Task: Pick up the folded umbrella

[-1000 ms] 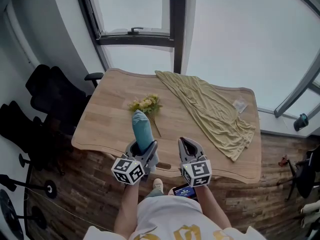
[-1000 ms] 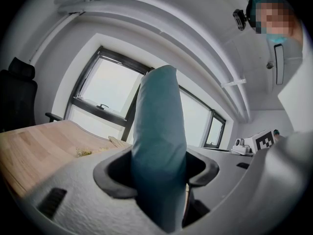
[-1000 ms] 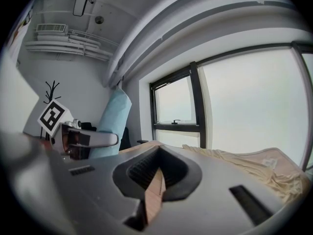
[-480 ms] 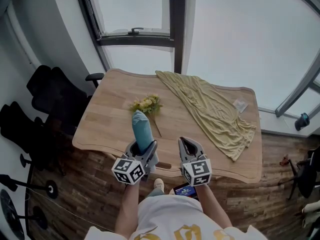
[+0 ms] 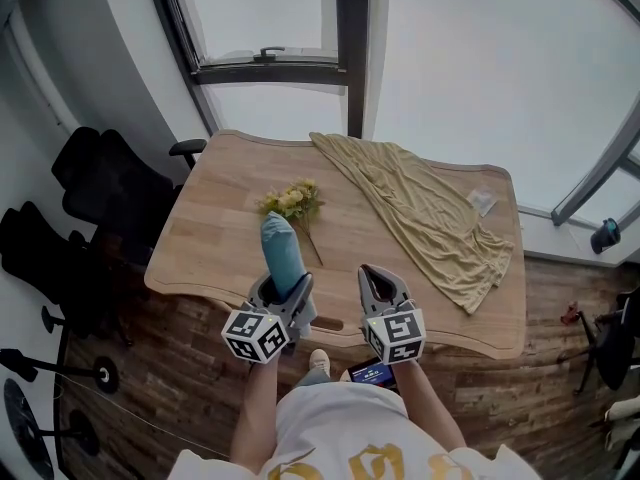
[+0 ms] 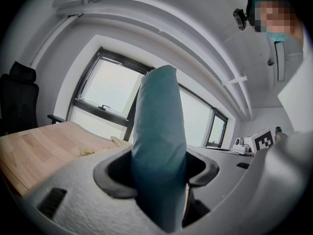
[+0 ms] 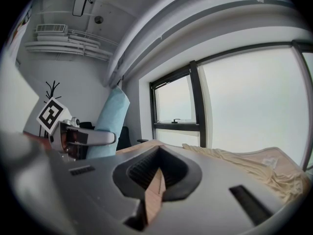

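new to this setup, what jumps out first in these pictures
A teal folded umbrella stands up from the left gripper, clamped in its jaws over the table's near edge. Behind it lie yellow flowers and a long yellow cloth draped across the wooden table. The right gripper is shut and empty.

The lower end of the umbrella [image 5: 280, 250] is hidden inside the left tongs [image 5: 284, 293]; a pale item [image 5: 481, 202] on the counter [image 5: 205, 243] is too small to identify.
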Demonstrator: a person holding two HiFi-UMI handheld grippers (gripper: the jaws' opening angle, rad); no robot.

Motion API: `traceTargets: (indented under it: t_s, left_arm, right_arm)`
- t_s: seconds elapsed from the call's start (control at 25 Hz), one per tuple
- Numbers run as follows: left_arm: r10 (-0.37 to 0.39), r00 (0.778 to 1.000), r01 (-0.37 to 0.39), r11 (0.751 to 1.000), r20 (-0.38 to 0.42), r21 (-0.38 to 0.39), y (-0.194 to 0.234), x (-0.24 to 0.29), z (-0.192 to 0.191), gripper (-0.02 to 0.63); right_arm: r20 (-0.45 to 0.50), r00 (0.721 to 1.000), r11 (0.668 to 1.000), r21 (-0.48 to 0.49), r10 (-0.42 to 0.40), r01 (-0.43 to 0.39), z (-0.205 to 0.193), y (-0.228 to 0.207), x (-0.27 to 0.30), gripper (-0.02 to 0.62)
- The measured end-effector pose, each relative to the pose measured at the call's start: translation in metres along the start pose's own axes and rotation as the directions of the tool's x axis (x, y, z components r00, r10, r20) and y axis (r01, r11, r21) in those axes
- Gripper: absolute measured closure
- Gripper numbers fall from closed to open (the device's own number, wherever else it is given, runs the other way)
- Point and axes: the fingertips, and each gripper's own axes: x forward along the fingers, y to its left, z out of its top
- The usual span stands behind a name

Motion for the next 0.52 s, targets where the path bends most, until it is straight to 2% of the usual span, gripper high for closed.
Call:
traceTargets:
  t_s: [0.52]
  left_arm:
    - [0.017, 1.0, -0.017, 1.0, 0.001, 0.005, 0.0055, -0.0048, -0.0006, 0.331]
  right_arm:
    - [-0.004, 1.0, 1.0, 0.005, 0.009, -0.008, -0.0003, 0.003, 0.0007, 0.584]
